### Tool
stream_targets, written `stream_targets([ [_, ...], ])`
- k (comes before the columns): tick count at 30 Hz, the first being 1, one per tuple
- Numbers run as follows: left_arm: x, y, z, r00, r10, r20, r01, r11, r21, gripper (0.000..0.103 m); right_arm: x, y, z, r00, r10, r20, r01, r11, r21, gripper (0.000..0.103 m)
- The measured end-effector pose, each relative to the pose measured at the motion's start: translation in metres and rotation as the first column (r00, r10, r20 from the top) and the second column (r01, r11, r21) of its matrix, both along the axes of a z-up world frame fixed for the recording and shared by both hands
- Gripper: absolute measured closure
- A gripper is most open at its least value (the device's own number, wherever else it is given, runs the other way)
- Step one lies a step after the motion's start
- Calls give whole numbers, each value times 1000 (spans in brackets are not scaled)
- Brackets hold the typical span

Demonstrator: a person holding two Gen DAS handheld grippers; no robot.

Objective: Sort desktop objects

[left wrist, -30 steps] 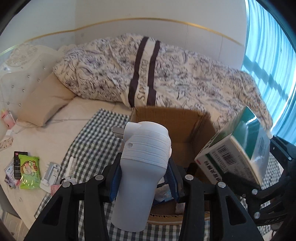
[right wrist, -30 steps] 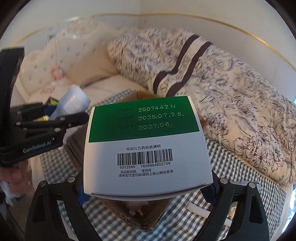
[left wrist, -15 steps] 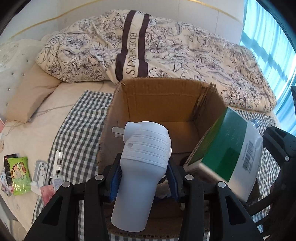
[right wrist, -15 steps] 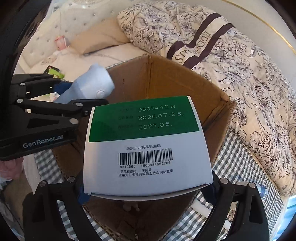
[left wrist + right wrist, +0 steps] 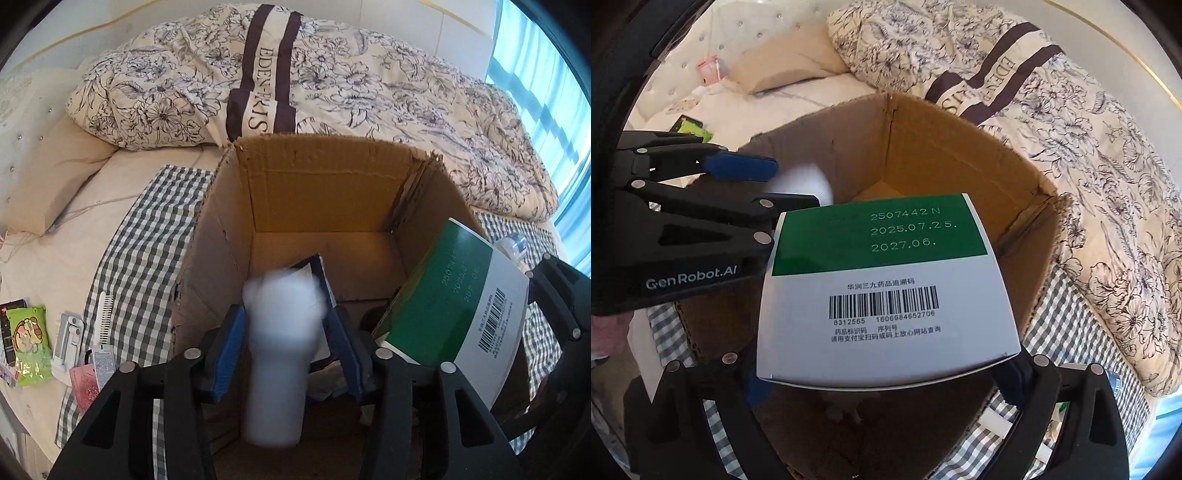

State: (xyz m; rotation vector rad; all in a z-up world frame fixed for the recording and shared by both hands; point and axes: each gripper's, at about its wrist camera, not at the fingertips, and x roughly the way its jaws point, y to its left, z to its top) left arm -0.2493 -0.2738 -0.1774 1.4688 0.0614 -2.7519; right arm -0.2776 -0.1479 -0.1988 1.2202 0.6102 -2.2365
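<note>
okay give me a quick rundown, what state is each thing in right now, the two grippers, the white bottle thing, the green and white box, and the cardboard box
left gripper: open, pads clear of the white object.
white object: blurred, loose between the pads, over the carton.
right gripper: shut on the medicine box.
medicine box: held tilted above the carton, barcode face showing.
cardboard carton: open at the top, a few items on its floor.
comb: lying flat on the checked cloth.
</note>
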Motion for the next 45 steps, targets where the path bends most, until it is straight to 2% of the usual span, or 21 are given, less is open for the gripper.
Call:
stream_targets([
  [3, 3, -1, 12, 999, 24, -36, -25, 1000, -19, 37, 2, 3, 6, 1000, -7, -14, 6, 1000, -26, 8],
  [10, 19, -7, 48, 986, 85, -141, -86, 996, 3, 24, 13, 0, 24, 997, -5, -73, 0, 998, -69, 7],
  [13, 25, -11, 63, 980, 102, -171, -100, 995, 17, 23, 15, -5, 28, 994, -5, -113, -2, 998, -61, 3],
  [21, 35, -17, 83, 971, 117, -208, -115, 993, 21, 22, 20, -8, 41, 988, -11, -152, -4, 996, -94, 3],
  [33, 61, -3, 119, 946, 164, -281, -156, 986, 51, 22, 54, 32, 97, 965, -66, -254, 23, 985, -170, 3],
  [39, 84, 22, 147, 923, 171, -344, -156, 985, 72, 22, 83, 72, 135, 935, -124, -333, 48, 972, -229, 3],
  [45, 110, 54, 175, 889, 168, -426, -145, 986, 87, 22, 121, 115, 167, 885, -188, -427, 69, 958, -279, 3],
])
